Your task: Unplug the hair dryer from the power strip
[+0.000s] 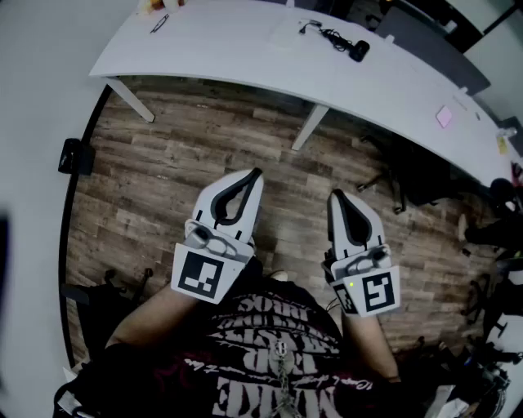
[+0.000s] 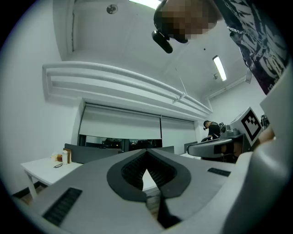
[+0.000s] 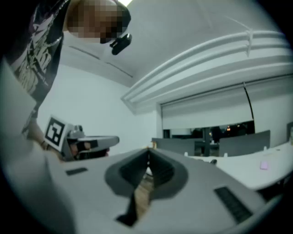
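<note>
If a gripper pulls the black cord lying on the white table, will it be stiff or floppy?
Probably floppy: the black cord lies in loose bends on the white table. The dark device at its end looks small, so it may slide along when pulled.

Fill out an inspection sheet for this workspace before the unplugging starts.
Surface: long white table, across the wood floor, not yet reached.
Job's things: black hair dryer lying on the table; a pale shape beside it is perhaps the power strip, too faint to confirm.
Clutter: glasses and a pink item, both on the table.
Grippers: left gripper and right gripper shut, empty, held level over the floor.
Cables: black cord beside the dryer.
Surroundings: dark chairs at right.
</note>
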Tool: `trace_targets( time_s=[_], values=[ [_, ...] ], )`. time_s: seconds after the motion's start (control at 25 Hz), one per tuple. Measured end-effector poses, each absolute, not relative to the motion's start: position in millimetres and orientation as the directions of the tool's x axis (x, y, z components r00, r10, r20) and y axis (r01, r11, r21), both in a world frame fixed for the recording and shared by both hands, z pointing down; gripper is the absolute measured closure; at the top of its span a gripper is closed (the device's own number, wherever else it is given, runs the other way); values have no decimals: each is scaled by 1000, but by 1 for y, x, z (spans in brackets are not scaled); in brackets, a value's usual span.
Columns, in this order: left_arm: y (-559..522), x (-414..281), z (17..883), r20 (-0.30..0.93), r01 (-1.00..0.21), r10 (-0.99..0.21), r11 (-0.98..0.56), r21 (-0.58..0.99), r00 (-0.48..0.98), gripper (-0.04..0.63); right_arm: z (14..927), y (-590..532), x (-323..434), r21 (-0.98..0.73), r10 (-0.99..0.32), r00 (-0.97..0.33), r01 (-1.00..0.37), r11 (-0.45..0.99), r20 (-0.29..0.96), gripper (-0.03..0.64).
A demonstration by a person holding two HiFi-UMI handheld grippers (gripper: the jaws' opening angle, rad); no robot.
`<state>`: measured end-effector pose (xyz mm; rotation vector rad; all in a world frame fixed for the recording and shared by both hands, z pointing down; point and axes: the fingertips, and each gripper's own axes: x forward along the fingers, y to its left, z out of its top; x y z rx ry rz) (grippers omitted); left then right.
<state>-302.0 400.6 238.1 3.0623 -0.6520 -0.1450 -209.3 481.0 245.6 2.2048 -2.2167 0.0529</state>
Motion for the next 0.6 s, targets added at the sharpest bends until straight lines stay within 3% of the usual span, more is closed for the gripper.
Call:
trace_targets(
  time_s=[0.6],
  values=[
    [360,-328,239,-91,-415,-420,-907,62,903,569,241,445,-224,2,-998,19,-1000,-19,55,583]
  ],
)
